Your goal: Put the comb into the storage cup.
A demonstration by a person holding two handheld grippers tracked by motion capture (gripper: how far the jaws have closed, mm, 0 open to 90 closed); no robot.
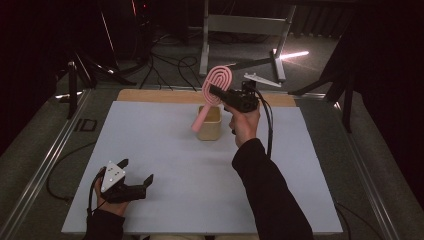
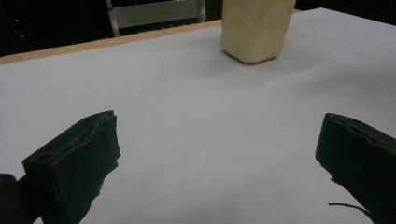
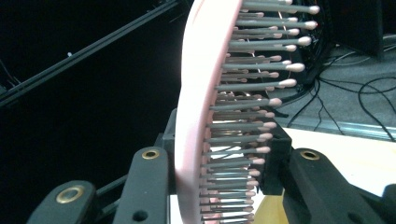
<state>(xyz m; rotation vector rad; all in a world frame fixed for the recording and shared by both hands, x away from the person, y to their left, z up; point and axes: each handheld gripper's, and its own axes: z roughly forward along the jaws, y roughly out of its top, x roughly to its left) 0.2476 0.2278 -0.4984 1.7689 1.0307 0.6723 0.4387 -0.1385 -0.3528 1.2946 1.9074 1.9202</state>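
The right tongs [image 1: 216, 93] are pinching a pink hairbrush [image 1: 215, 90] by its head, holding it tilted with its handle dipping into the beige cup [image 1: 210, 125] on the desk [image 1: 165, 150]. The left tongs [image 1: 136, 172] are resting spread apart on the desk's near-left part, gripping nothing.

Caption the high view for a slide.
Right gripper holds a pink hairbrush tilted over a beige cup; left gripper rests open on the white table.
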